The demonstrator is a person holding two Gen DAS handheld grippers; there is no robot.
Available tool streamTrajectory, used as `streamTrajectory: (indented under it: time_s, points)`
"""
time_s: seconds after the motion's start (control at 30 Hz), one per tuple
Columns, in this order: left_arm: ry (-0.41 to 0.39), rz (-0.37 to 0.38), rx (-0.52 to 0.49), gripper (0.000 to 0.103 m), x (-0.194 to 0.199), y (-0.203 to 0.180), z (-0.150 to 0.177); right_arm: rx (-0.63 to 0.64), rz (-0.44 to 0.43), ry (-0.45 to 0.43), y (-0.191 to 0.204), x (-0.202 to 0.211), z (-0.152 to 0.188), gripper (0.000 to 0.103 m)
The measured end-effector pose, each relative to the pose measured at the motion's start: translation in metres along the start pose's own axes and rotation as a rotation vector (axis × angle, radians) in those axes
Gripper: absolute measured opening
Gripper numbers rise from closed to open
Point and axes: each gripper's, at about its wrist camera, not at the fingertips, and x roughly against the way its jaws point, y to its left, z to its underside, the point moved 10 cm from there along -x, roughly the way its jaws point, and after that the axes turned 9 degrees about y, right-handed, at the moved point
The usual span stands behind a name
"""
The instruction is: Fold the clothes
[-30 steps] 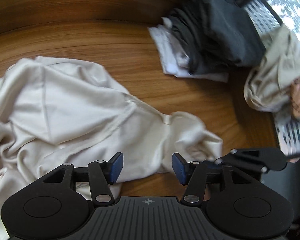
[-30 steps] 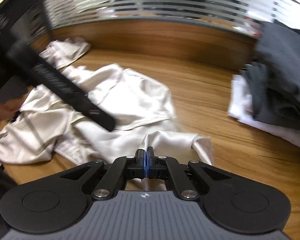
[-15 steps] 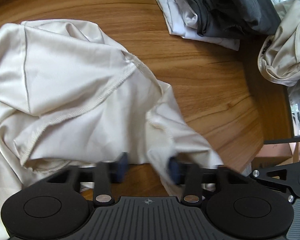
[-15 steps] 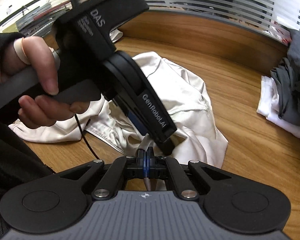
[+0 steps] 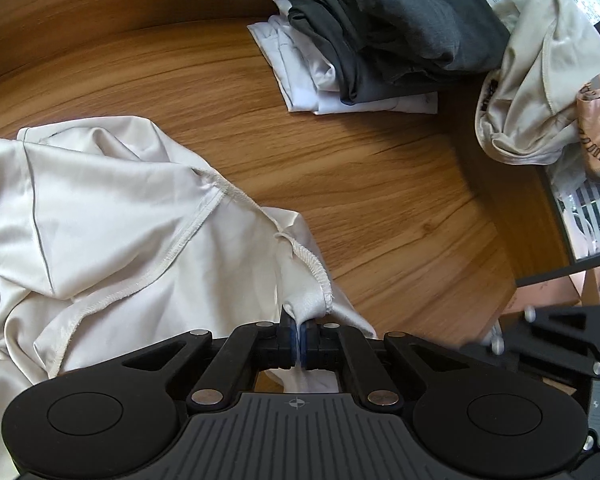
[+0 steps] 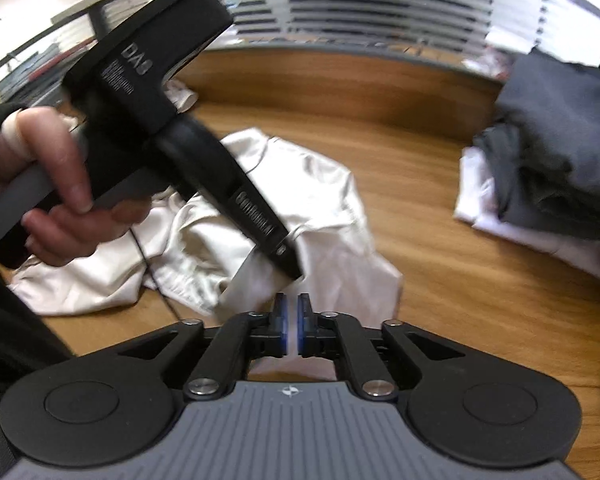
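left hand-held gripper [image 5: 299, 340] (marked "das") pinches cream garment [image 5: 120, 220]; right hand-held gripper [image 6: 292, 328] opening, narrow.

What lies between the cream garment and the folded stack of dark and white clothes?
Bare wooden table; the left wrist view shows nothing between the cream garment and the folded stack.

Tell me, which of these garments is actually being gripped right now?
The cream garment: the left gripper pinches its corner. The folded dark clothes lie untouched.
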Motion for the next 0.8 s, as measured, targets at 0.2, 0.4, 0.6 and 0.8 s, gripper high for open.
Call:
streamTrajectory:
  time_s: [0.2,0.4,0.6,0.8]
  points:
    - [-0.002,0.006,-0.003,0.005,0.001,-0.004,0.002,0.022,0.055,0.041,-0.004,-0.024,-0.001,0.038]
    - [0.002,-0.005,0.032,0.005,0.002,0.006,0.004,-0.018,0.096,0.068,-0.021,-0.042,0.002,0.002]
    - [0.011,0.013,0.044,0.018,-0.003,0.004,0.004,-0.075,0.073,0.032,-0.034,-0.029,-0.012,0.001]
    - [0.001,-0.056,0.042,0.029,-0.009,0.010,0.004,-0.102,0.061,0.007,-0.045,-0.022,-0.026,0.001]
